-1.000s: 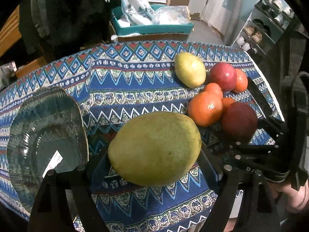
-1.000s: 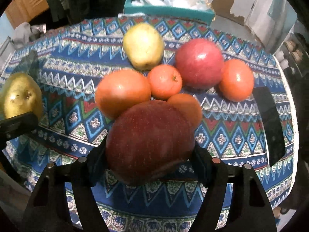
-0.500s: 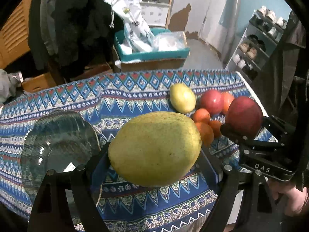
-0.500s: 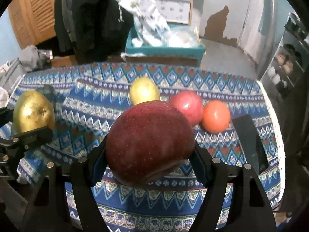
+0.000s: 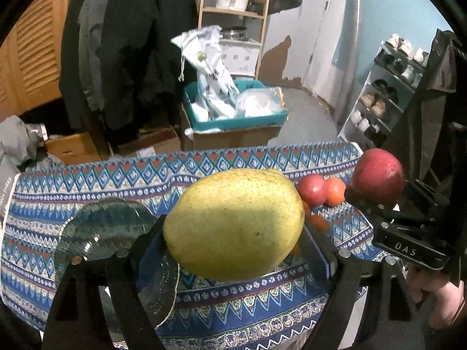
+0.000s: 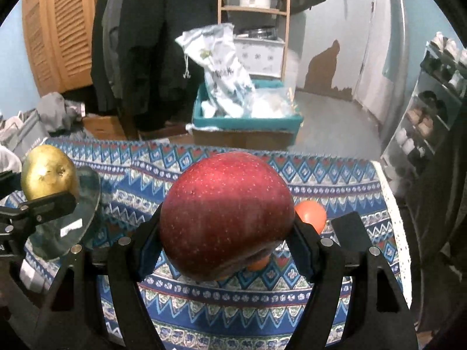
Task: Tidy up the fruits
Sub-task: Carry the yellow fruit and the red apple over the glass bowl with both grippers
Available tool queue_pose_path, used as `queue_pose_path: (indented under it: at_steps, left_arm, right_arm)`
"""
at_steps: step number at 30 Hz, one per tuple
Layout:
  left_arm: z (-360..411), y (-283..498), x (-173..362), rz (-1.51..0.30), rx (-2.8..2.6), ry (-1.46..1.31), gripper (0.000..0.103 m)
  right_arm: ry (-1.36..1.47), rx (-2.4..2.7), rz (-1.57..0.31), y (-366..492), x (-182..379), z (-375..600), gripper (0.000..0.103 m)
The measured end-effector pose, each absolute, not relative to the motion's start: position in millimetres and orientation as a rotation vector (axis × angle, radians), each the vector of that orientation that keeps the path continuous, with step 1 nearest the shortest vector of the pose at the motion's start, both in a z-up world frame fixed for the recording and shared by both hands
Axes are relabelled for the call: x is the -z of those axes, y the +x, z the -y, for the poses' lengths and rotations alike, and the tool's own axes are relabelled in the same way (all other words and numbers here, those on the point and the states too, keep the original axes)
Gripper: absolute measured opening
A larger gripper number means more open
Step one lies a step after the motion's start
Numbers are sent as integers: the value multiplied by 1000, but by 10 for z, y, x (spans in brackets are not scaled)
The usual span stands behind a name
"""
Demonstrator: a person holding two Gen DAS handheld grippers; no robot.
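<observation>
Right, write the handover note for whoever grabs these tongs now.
Left tongs: shut on the yellow-green pear, held above the table, beside the glass plate.
Right tongs: shut on the big red apple, also in the air.
On the patterned cloth: another apple and some oranges in a cluster.
Done: both fruits picked up. Left: set them down, probably on the plate, then sort the rest.

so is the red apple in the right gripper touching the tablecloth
Apart. The left wrist view shows the red apple clamped in the right gripper, raised above the tablecloth.
</observation>
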State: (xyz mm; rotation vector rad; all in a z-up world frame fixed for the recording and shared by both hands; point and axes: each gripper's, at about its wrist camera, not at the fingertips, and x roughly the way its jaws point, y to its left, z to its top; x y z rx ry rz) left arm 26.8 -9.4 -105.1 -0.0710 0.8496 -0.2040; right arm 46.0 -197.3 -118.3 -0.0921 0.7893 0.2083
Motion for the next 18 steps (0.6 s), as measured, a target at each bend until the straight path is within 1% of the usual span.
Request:
queue_pose_path:
  at_steps: [18]
  left_arm:
    - [-137, 126, 686, -768, 191, -117, 86]
  right_arm:
    - [-54, -256, -703, 401, 705, 1819, 74]
